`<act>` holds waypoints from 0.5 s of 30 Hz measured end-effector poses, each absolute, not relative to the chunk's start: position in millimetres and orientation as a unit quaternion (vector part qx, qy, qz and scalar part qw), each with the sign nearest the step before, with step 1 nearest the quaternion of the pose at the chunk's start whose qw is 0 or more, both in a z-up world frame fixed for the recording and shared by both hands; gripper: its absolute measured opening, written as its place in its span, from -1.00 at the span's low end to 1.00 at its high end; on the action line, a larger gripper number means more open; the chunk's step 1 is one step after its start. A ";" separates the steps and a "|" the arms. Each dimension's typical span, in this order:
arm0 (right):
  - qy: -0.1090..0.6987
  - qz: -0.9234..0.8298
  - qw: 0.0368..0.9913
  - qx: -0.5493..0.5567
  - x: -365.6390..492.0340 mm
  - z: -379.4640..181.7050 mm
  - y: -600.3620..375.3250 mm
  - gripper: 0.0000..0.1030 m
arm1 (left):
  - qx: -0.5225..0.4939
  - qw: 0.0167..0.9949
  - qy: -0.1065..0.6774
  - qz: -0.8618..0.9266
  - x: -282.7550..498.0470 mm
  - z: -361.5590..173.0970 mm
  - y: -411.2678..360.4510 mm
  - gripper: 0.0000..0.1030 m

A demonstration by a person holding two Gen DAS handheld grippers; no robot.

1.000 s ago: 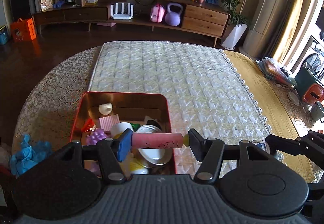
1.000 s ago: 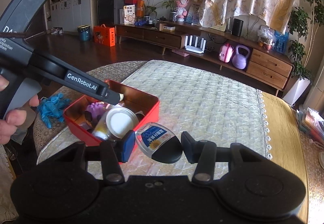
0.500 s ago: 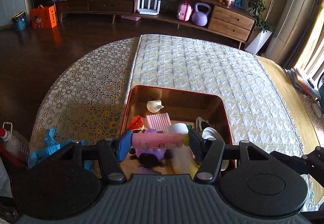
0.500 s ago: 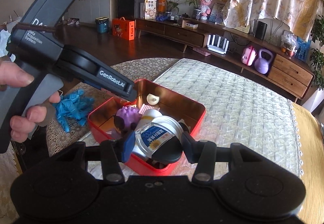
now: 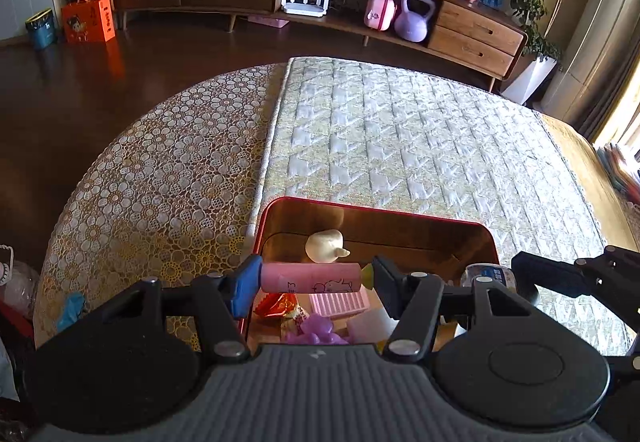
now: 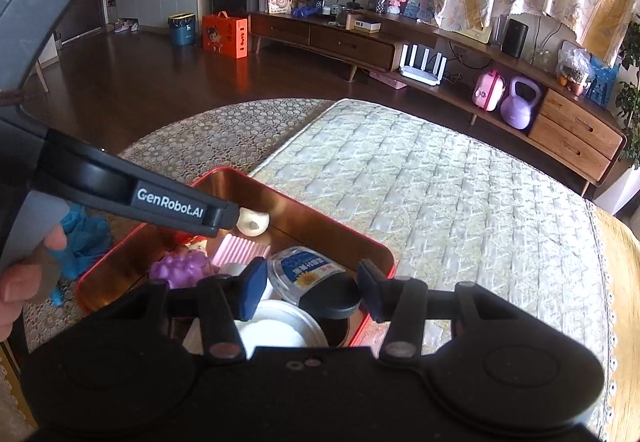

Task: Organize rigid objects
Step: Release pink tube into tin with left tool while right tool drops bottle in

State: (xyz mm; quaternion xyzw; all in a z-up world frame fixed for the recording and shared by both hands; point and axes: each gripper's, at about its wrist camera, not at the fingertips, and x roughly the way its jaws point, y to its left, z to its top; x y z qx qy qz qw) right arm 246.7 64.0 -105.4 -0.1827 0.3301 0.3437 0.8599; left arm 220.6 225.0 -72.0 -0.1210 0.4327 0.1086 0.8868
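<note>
My left gripper (image 5: 311, 278) is shut on a pink cylinder (image 5: 311, 277), held crosswise over the red tin box (image 5: 376, 211). The box holds a cream duck (image 5: 323, 244), a pink ribbed piece (image 5: 339, 303) and a purple toy (image 5: 318, 329). My right gripper (image 6: 312, 288) is shut on a clear jar with a black lid (image 6: 312, 278), held over the box's right part (image 6: 384, 254), above a white bowl (image 6: 276, 330). The left gripper's body (image 6: 172, 202) crosses the right wrist view.
The box stands on a quilted cloth (image 5: 400, 146) over a round lace-covered table (image 5: 160, 170). Blue gloves (image 6: 86, 238) lie at the table's left edge. A low wooden cabinet (image 5: 320, 2) runs along the far wall.
Both grippers moved left over the box with their loads. The pink cylinder now hangs over the box's left part, the jar over its right part.
</note>
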 end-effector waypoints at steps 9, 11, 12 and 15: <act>0.353 0.350 0.849 -0.180 267.1 -125.7 72.4 -0.25 | -0.113 0.881 0.448 0.104 238.9 -93.7 225.1 0.15; 0.355 0.352 0.849 -0.171 266.9 -126.0 68.0 -0.25 | -0.106 0.884 0.445 0.099 239.8 -96.8 222.7 0.16; 0.354 0.354 0.849 -0.168 266.1 -125.6 65.8 -0.24 | -0.101 0.884 0.445 0.096 240.3 -97.6 220.7 0.16; 0.352 0.356 0.850 -0.162 264.0 -122.0 62.0 -0.21 | -0.100 0.881 0.453 0.092 242.4 -102.3 215.7 0.16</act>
